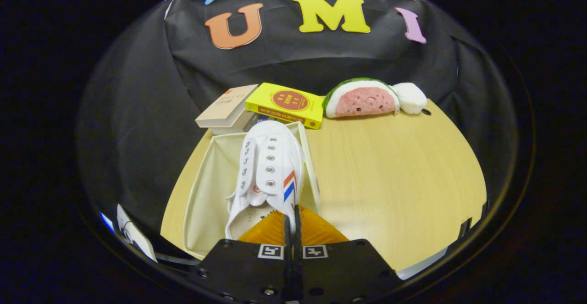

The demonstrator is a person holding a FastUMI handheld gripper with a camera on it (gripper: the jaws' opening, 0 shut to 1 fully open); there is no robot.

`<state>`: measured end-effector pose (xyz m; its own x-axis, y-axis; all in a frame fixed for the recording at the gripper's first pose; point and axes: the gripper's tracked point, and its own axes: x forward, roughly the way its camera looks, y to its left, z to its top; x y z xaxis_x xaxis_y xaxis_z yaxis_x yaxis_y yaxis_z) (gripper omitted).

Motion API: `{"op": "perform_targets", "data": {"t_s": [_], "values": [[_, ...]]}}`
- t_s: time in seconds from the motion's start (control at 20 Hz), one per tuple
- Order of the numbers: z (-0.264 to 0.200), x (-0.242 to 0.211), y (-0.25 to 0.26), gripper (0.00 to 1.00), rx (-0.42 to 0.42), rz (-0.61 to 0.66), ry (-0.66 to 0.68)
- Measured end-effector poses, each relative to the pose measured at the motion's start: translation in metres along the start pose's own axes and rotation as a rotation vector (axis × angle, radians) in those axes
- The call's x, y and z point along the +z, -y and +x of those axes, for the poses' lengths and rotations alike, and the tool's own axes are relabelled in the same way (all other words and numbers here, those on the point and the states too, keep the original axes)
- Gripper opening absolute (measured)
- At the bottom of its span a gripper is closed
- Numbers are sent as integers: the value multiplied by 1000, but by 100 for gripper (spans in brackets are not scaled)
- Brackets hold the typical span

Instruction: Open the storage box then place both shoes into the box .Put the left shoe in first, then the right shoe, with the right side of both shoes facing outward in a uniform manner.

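Over the open storage box, the gripper holds a white shoe by its heel collar, fingers pinched nearly together on what looks like the thin canvas rim, toe pointing away. Light and floppy, the canvas will likely sag; the stiffer heel seems the best hold.

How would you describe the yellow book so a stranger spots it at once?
Look to the far edge of the wooden table, beyond the open white box and the shoe held in the tool. Left of the watermelon plush, the yellow book has a red circle.
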<state>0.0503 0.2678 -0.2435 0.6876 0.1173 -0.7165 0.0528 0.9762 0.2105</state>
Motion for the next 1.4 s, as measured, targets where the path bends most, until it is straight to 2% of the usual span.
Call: {"op": "perform_targets", "data": {"t_s": [0.1, 0.15, 0.2, 0.35, 0.6, 0.9, 1.4], "values": [[7, -7, -7, 0, 37, 44, -29], [5, -6, -8, 15, 48, 52, -23], [5, -5, -12, 21, 55, 36, -15], [-3, 1, -20, 74, 76, -12, 14], [-17, 15, -10, 96, 61, -48, 75], [-58, 63, 42, 96, 8, -35, 225], [-170, 133, 195, 96, -139, 33, 512]]}}
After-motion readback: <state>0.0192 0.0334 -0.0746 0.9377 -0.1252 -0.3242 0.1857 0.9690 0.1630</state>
